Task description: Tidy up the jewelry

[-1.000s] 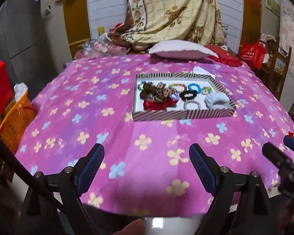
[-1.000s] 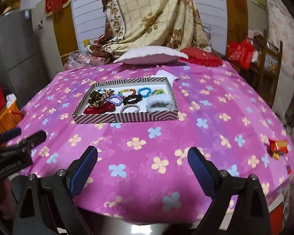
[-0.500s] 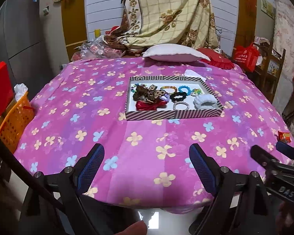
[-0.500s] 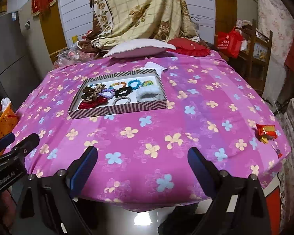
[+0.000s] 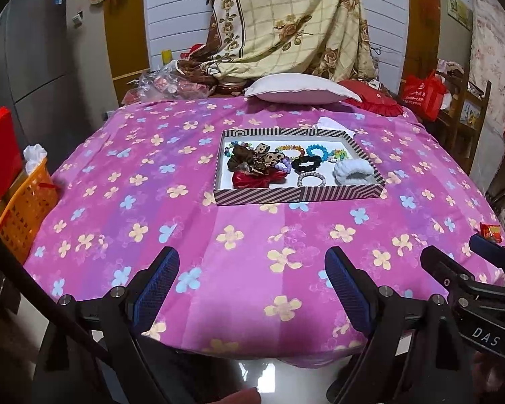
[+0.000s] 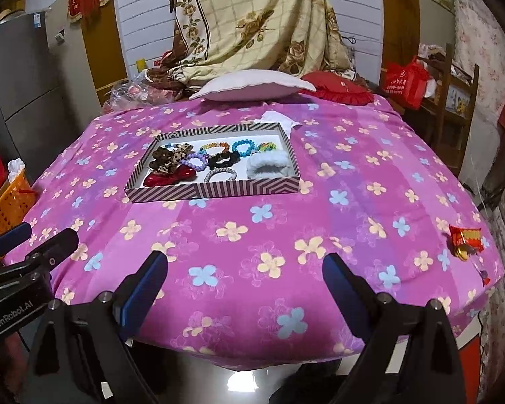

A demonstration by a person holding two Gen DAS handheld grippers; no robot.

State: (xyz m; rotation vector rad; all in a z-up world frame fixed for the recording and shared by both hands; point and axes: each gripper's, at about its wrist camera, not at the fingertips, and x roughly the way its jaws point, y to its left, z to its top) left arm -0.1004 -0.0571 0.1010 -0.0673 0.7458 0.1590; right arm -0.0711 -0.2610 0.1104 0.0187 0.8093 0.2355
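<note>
**Both hand-held grippers released, tray untouched on bench**

Left hand-held gripper [image 5: 251, 281] sits at bottom centre of the left wrist view, jaws spread wide, nothing between the blue pads; it hangs over the near edge of the bench [image 5: 124, 181], which is covered in a pink flowered cloth. Right hand-held gripper [image 6: 245, 286] same story in its own view: bottom centre, jaws apart, empty; it also shows at the lower right edge of the left wrist view, and the left one shows at the lower left edge of the right wrist view.

Striped tray [image 5: 299, 194] is mid-frame, slightly right of centre in the left view, left of centre in the right view; well apart from both grippers. Inside: leopard-print bow [image 5: 256, 160] on the left side over a red bow [image 5: 257, 179]; black scrunchie [image 5: 307, 163] centre; silver bracelet [image 5: 311, 179] at the front wall; white fluffy scrunchie [image 5: 352, 171] front right; blue bead bracelet [image 5: 317, 150] and multicolour bead bracelet [image 5: 290, 149] along the back.

White pillow [image 5: 299, 89] at upper centre, behind the tray; orange basket [image 5: 27, 202] at left edge; red snack wrapper [image 6: 466, 237] on the cloth at right edge of the right view.
</note>
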